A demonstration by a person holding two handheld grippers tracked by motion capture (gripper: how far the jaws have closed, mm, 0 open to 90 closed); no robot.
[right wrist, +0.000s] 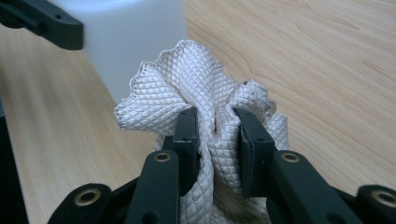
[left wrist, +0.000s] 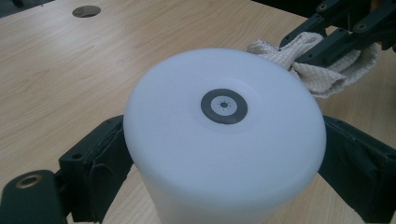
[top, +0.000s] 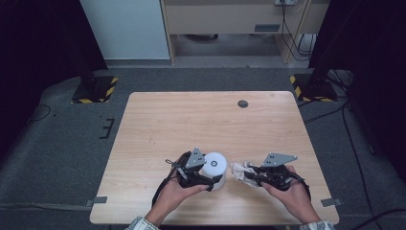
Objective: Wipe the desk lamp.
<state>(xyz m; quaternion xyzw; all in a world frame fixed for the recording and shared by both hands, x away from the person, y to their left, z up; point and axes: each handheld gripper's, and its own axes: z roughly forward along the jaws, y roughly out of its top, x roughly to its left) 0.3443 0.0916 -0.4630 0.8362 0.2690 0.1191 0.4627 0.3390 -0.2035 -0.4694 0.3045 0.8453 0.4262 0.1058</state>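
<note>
You are working in a lab or test room set up for recording, not a home. The plain wooden worktop stands alone on grey carpet, flanked by two black stands whose bases carry yellow-and-black hazard tape, with dark curtains hanging at both sides. Behind it you see a bare light wall panel, an office-style desk and loose cables trailing down and across the floor.
</note>
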